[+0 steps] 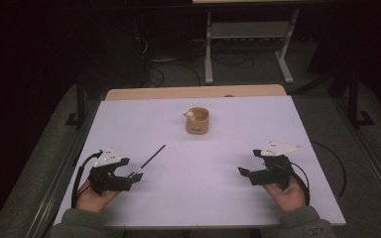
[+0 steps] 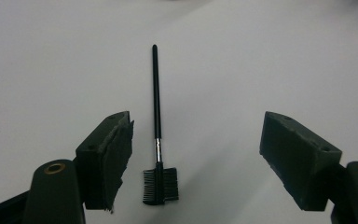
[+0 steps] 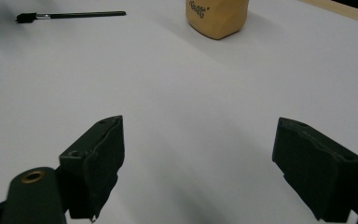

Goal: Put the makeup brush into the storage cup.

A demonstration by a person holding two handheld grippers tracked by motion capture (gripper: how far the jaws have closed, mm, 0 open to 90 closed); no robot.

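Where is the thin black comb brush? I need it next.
The thin black comb brush lies on the white table's left side, its comb end between the open left gripper's jaws.

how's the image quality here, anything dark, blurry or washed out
High view: the room beyond the table is nearly black, the white top evenly lit. Left gripper view: the brow comb brush is sharp, corners dim. Right gripper view: the tan cup is cropped, its lettering soft; the near jaws look slightly blurred.

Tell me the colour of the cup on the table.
The cup is tan, with dark lettering on its side; right gripper view shows it best.
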